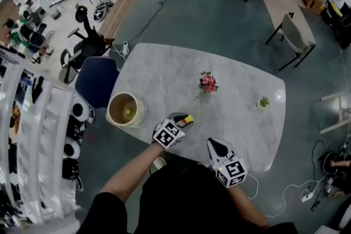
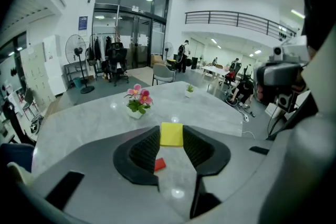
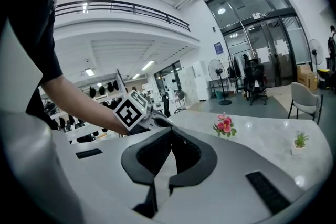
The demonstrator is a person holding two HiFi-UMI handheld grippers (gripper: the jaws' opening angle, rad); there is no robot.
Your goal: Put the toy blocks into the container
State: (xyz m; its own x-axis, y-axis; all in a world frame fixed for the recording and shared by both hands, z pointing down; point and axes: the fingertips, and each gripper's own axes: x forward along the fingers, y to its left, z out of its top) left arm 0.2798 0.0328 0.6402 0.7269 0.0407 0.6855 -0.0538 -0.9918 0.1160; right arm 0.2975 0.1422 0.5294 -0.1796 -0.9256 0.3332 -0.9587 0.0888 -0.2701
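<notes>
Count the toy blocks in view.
3: yellow block in the left gripper, red block on the table below it, green block in the container. Others may be hidden.

Open-plan office hall, swivel chairs (image 1: 90, 41), glass entrance doors (image 2: 128, 34), mezzanine railing (image 2: 236, 19), standing fan (image 2: 76, 50)

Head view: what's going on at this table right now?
A person holds a gripper in each hand over a marble table. The left gripper clamps a yellow block between its jaws, with a red block lying on the table just beneath. The right gripper is shut and empty near the table's front edge. The round container at the left has one yellow-green block in it.
</notes>
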